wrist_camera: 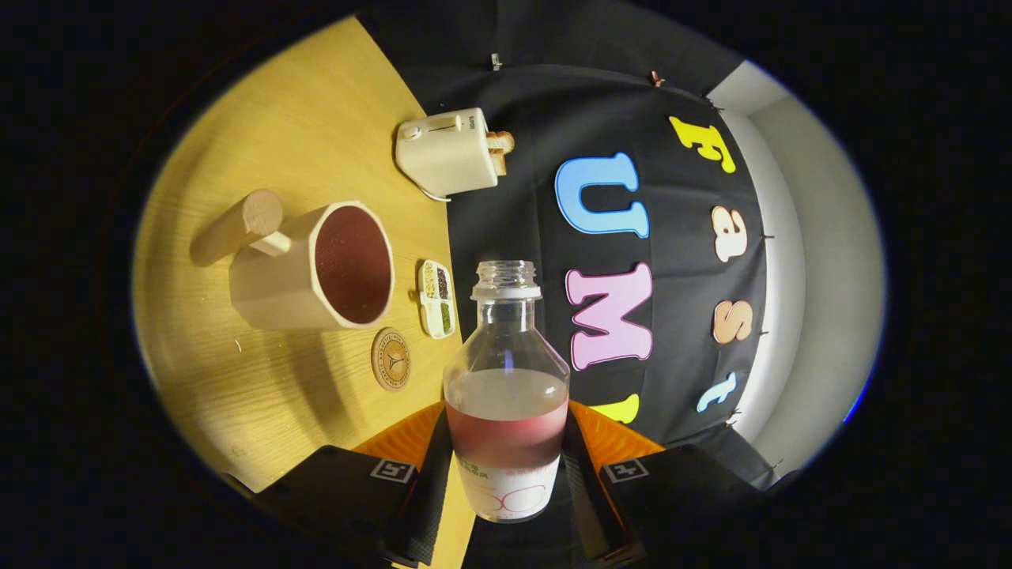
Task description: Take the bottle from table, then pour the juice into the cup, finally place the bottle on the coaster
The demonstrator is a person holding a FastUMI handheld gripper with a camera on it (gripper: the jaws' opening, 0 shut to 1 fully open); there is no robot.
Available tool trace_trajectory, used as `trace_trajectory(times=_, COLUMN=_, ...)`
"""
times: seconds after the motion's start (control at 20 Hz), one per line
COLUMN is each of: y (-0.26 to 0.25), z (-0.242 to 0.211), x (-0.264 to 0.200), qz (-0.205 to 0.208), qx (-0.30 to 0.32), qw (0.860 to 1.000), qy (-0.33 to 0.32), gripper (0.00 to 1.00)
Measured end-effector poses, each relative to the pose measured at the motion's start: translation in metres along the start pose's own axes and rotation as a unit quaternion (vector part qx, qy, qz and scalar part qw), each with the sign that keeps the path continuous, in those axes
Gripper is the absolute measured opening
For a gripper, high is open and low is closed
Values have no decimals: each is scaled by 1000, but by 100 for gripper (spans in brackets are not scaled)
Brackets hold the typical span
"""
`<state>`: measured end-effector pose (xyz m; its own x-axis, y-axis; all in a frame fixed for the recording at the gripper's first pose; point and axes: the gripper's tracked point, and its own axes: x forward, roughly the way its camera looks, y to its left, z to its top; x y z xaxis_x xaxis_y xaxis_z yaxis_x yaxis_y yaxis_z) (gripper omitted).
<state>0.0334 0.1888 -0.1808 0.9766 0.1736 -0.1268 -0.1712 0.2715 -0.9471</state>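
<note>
Lower centre of the gripper view: tool (506, 466), fingers closed on the lower body of the bottle (506, 395), one pressing each side.
- Bottle: clear, cap off, held between the fingers and lifted off the surface (261, 103); pink juice fills roughly its lower half. View rolled sideways, so the bottle appears tipped relative to the surface.
- Cup (316, 265): left centre of the frame, beige with a wooden handle; mouth faces the camera, inside dark reddish. Whether juice is already in it cannot be told.
- Coaster (390, 359): round, just below the cup, nothing on it.
- Toaster (447, 152), upper centre; small divided dish (437, 298) right of the cup.
Status, as judged: pickup done; pour under way or unfinished; placing on the coaster outstanding.
</note>
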Motion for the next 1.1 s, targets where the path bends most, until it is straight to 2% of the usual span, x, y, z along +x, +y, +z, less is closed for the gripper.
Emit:
trace_trajectory(times=0.65, y=16, z=-8, x=6, qz=12, qx=-95, qw=995, qy=-4, gripper=70)
trace_trajectory(times=1.1, y=19, z=-11, x=16, qz=10, qx=-139, qw=990, qy=-17, gripper=71)
